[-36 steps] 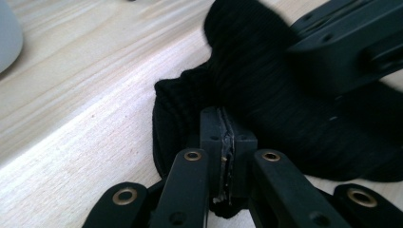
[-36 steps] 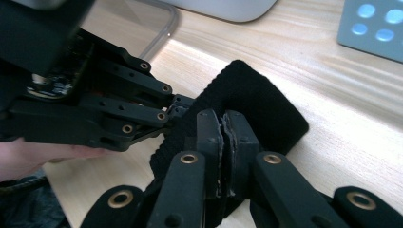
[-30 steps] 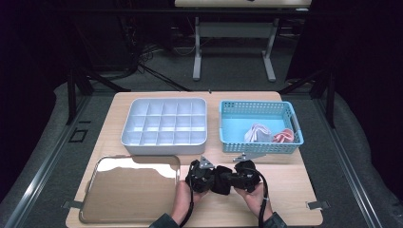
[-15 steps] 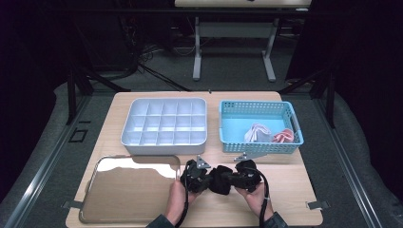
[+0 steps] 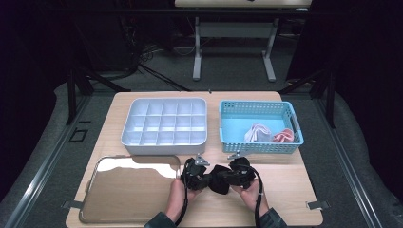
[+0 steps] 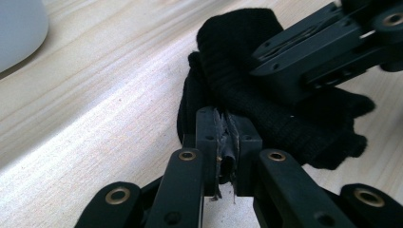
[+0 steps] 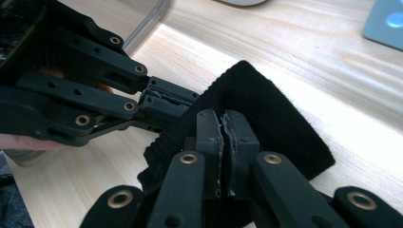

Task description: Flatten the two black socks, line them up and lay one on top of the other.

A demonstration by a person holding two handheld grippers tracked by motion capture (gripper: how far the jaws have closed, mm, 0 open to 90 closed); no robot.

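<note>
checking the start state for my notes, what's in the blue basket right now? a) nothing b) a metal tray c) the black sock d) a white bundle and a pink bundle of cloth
d: in the high view the blue basket holds a white bundle and a pink bundle, while the black cloth lies on the table between the two grippers.

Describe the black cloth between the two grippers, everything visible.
The black cloth is a ribbed knit piece, maybe a sock, bunched and folded. It lies on the wooden table near the front edge, right of the shiny tray. The left gripper and right gripper are both shut on it, pinching opposite ends.
</note>
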